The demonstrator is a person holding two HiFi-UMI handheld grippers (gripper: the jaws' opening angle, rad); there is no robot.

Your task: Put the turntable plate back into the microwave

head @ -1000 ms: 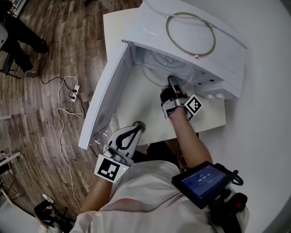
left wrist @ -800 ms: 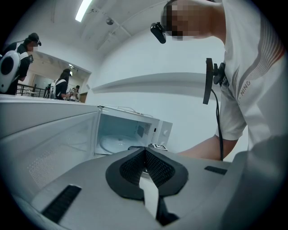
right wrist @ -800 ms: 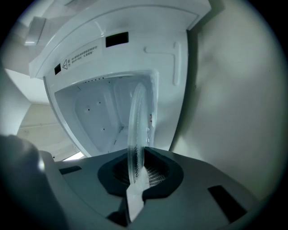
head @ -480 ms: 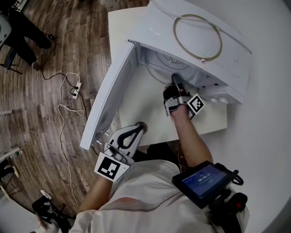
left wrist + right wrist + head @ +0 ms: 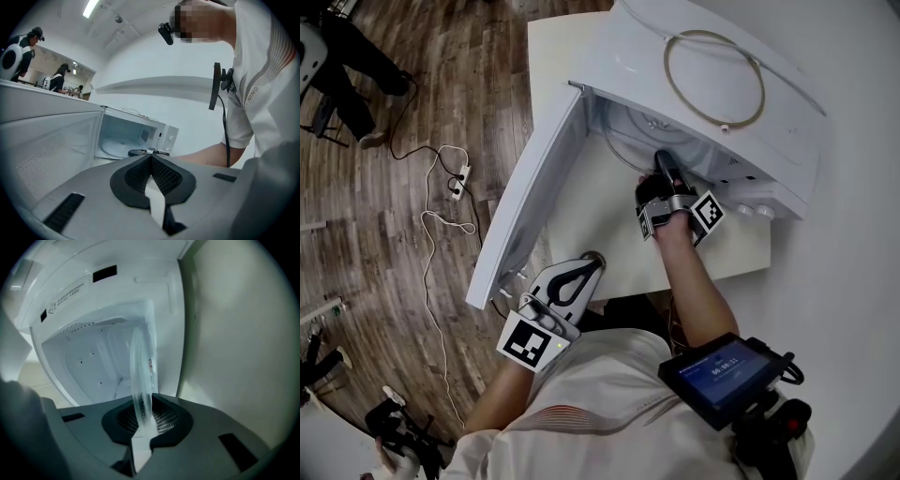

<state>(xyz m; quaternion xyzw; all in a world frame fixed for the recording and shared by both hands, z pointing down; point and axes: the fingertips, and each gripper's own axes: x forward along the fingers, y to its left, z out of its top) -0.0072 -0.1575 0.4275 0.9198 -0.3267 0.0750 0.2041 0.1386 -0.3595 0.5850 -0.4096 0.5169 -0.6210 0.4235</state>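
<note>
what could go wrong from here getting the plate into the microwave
The right gripper pinches only the rim of the turntable plate, so it could slip or tilt and knock the inside of the microwave. The ring on top of it looks like the roller support; seating the plate without it may leave it wobbling.

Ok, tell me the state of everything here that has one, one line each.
microwave door: swung wide open.
turntable plate: inside the cavity, gripped at its rim.
right claw: shut on the turntable plate.
left claw: shut, empty.
roller ring: lying on top of the microwave, not inside.
</note>
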